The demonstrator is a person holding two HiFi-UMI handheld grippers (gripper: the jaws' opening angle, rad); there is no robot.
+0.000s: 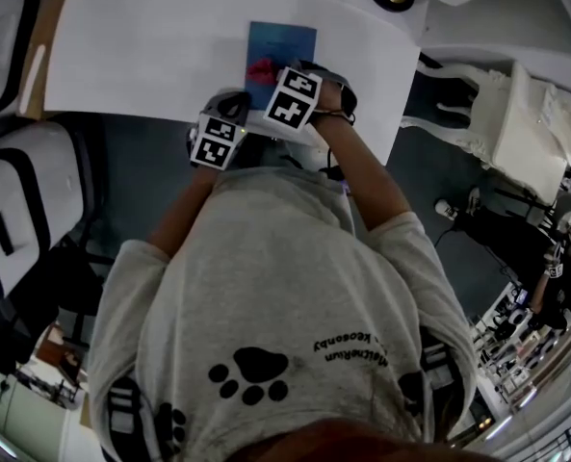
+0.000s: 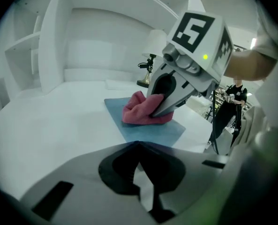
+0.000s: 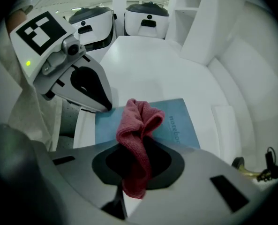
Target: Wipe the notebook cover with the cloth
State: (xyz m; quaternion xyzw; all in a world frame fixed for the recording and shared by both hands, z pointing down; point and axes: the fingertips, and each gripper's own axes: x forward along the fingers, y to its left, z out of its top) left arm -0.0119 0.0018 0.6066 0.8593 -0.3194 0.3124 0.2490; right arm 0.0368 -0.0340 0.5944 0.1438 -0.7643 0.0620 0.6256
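Right gripper (image 3: pixel 136 149) tight on cloth (image 3: pixel 139 118) atop notebook (image 3: pixel 178 125); left gripper (image 2: pixel 139 145) pinched

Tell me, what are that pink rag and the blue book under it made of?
The cloth looks like soft microfibre or knit fabric: fine ribbed texture, limp folds. The notebook cover seems matte card or paper, flat and glare-free, possibly coated; hard to tell.

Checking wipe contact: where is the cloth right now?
Clamped in the right gripper, the pink cloth rests bunched on the blue notebook, beside the left gripper.
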